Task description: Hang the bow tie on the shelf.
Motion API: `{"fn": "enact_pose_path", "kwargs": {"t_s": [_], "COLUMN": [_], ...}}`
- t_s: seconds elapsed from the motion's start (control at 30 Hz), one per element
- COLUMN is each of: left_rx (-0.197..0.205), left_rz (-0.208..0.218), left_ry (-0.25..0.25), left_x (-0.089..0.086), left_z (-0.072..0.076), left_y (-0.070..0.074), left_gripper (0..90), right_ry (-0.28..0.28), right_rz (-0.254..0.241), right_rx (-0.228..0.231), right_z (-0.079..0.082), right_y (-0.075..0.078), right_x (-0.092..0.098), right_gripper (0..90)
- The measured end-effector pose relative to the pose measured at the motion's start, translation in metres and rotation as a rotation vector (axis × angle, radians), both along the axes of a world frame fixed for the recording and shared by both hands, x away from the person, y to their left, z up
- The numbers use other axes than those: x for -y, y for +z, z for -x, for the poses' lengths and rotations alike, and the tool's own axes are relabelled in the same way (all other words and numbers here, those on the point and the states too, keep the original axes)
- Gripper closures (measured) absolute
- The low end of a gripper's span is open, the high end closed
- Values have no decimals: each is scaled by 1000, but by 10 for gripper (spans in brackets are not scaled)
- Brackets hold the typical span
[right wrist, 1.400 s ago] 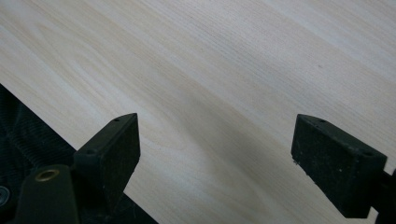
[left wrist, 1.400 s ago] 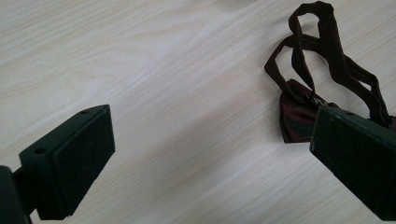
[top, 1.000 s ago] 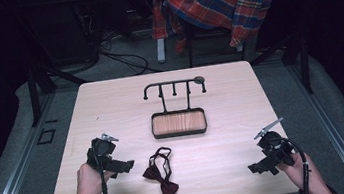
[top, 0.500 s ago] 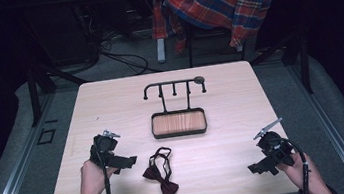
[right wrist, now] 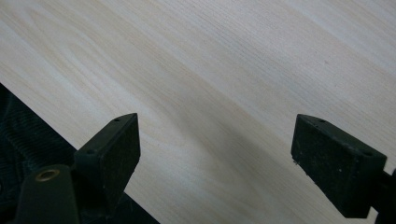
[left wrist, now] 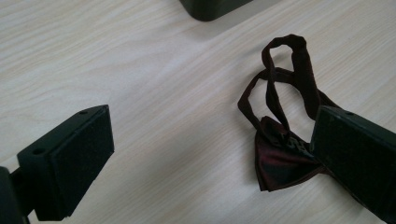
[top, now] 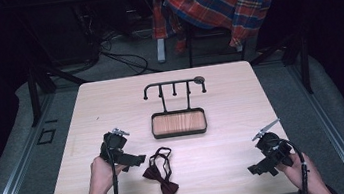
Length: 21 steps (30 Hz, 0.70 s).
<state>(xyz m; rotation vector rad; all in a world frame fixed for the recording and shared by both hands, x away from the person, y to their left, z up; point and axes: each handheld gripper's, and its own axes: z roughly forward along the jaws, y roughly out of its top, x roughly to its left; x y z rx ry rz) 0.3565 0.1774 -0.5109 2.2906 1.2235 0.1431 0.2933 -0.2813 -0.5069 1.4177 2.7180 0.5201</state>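
High view: left gripper (top: 137, 159) found lower left of centre, shifted right and a little down from a second before, tips now just beside the bow tie (top: 161, 177). Bow tie lay flat on the table (top: 110, 100), below centre, in the same spot as in both earlier frames, strap looped toward the tray (top: 179, 123). Stand (top: 174, 87) with its hooks stood above the tray, bare. Right gripper (top: 259, 168) sat at lower right, near the table's front edge, well apart from the tie and unmoved over the last second.

Left gripper view: jaws spread wide, nothing between the pads. Bow tie (left wrist: 280, 158) seen at right of centre, its knot partly hidden behind the right-hand jaw, strap loops (left wrist: 285, 70) reaching to the upper right. Dark corner of the tray (left wrist: 210, 7) at the top edge. Not yet centred on the tie; judged an approach under way, with a further slide toward the knot or strap needed before closing.

Right gripper view: jaws also held wide apart, empty, over bare wood, table edge at lower left.

Judged so far: only the left side closing in, pick-up not begun, hanging on the stand a likely aim
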Motion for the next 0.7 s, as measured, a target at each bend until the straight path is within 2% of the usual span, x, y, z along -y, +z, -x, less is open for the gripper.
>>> {"fn": "enact_pose_path", "kwargs": {"t_s": [0.07, 0.17, 0.23, 0.3, 0.47, 0.53, 0.57, 0.7], "left_rx": [2, -2, -5, -12, -16, -19, -23, -26], "left_rz": [3, 4, -1, -4, -9, -13, -22, -30], "left_ry": [-4, -17, -18, -24, -35, -39, -44, -55], "left_x": [4, 8, 11, 13, 20, 23, 26, 34], "left_z": [0, 0, -1, -2, -4, -5, -7, -9], "left_y": [-1, -2, -4, -5, -7, -8, -9, -11], "left_gripper": [0, 0, 0, 0, 0, 0, 0, 0], "right_ry": [7, -4, 7, -2, -21, -17, 1, 2], "right_rz": [12, -1, 27, 2, -14, -6, 9, 6], "right_rx": [-3, -4, -4, -5, 16, 14, -2, 3], "right_z": [0, 0, -1, -1, 1, 1, 0, 0], "right_y": [0, 0, 1, 0, -2, -2, 0, -1], "right_x": [1, 1, 2, 1, -1, -1, 1, 1], "right_gripper": [155, 155, 155, 155, 155, 155, 155, 154]}}
